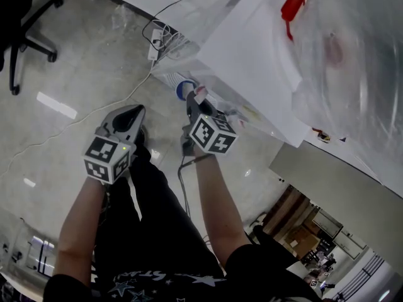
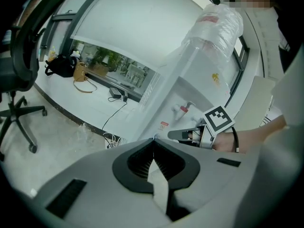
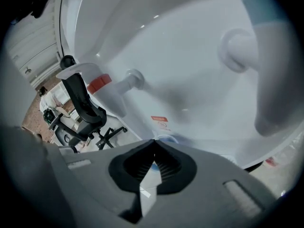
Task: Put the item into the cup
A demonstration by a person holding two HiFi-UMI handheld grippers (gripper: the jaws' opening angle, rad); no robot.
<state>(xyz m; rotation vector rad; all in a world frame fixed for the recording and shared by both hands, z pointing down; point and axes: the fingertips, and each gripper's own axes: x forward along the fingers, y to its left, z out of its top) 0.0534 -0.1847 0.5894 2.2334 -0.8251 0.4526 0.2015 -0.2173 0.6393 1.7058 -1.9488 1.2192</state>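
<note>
Approach step, I judged. My left gripper (image 2: 153, 142) and right gripper (image 3: 153, 145) both had fingers closed on nothing. A blue-rimmed cup (image 1: 183, 89) (probably the cup) sat by the water dispenser (image 1: 252, 49), near the right gripper. I couldn't spot the item. Next move called for finding it, then opening.
</note>
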